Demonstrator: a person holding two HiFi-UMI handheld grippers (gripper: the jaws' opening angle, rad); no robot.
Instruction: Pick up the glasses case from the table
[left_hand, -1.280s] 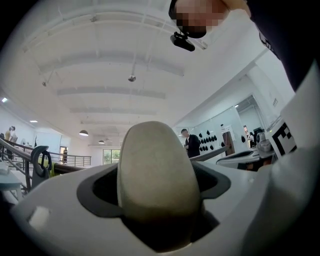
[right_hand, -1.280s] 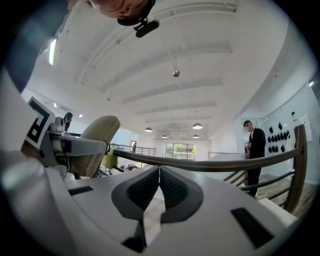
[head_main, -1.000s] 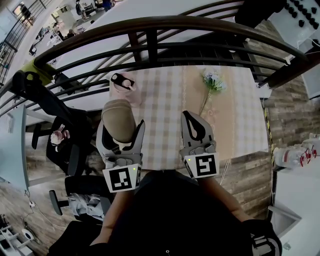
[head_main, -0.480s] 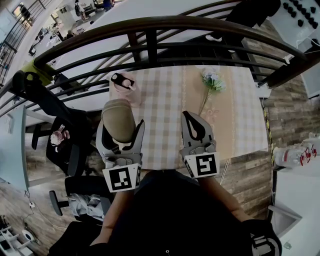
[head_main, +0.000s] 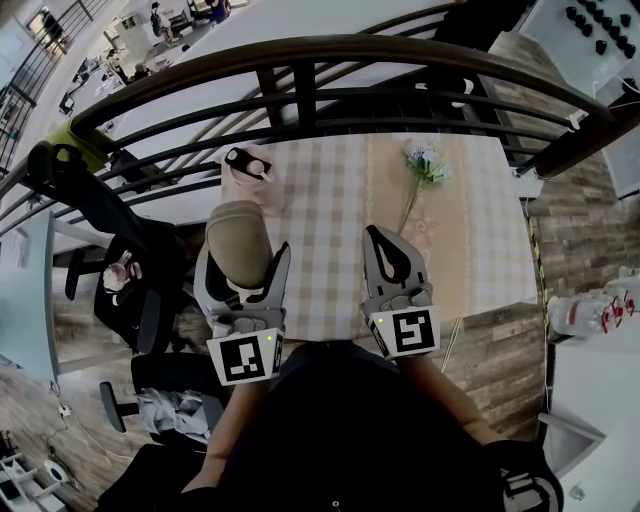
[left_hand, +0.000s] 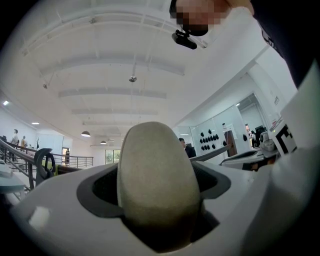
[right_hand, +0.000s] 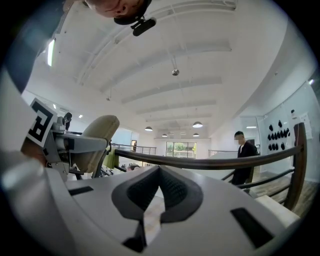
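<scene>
The glasses case (head_main: 238, 240) is a beige oval shell, held up off the table's near left corner. My left gripper (head_main: 243, 262) is shut on it, one jaw on each side. In the left gripper view the glasses case (left_hand: 157, 180) fills the space between the jaws and points up at the ceiling. My right gripper (head_main: 378, 236) hovers over the table's near edge, shut, with nothing in it. In the right gripper view its tips (right_hand: 159, 171) meet, and the glasses case (right_hand: 97, 140) shows at the left.
The table (head_main: 330, 200) has a checked cloth. A flower sprig (head_main: 425, 160) lies at its far right, and a pink pouch (head_main: 238, 182) with a black item on it at its far left. A dark railing (head_main: 300, 50) curves behind the table. An office chair (head_main: 135, 300) stands to the left.
</scene>
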